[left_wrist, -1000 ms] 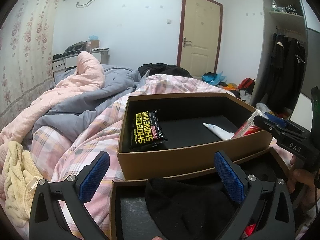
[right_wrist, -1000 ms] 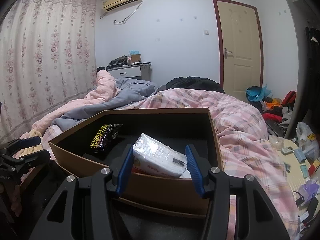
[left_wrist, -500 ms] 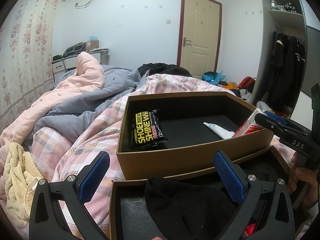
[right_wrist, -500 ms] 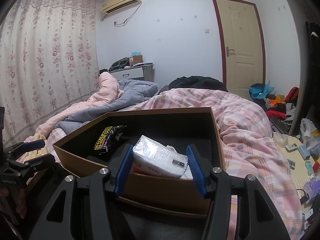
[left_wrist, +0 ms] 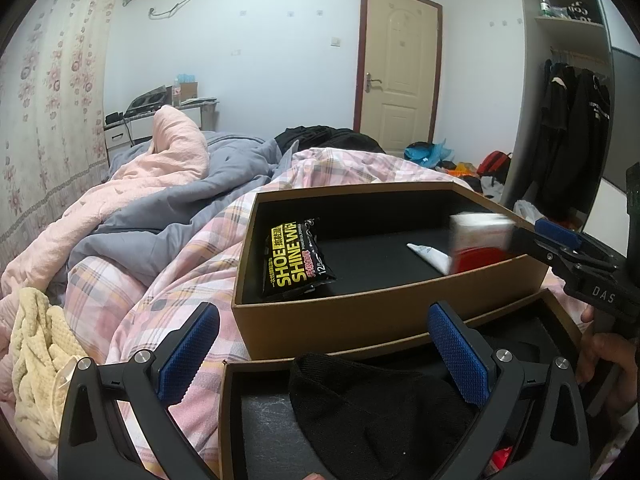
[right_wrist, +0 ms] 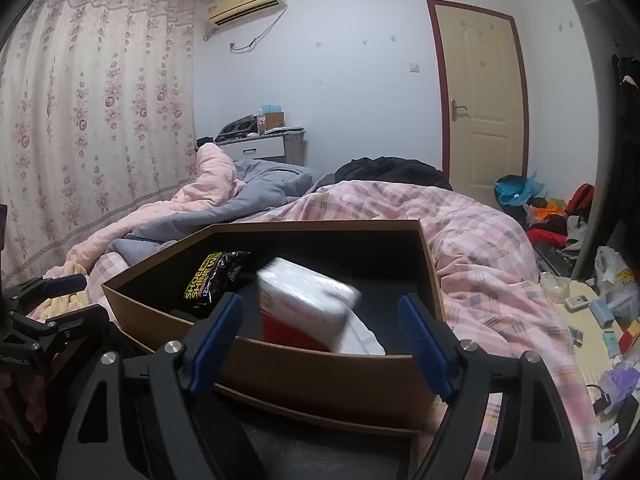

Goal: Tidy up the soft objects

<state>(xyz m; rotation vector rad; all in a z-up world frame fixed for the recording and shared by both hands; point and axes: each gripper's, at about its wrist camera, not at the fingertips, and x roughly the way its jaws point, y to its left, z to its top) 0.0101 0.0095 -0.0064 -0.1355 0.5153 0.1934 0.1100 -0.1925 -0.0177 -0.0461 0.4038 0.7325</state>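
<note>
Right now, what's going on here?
A person holding two grippers is sorting items into a cardboard box on the bed. The right gripper has just been opening its jaws and let go of a white-and-red tissue pack, which looks blurred, dropping into the box beside a white tube and a shoe shine wipes packet. The left gripper hangs open and empty over a black knit garment in the nearer box.
</note>
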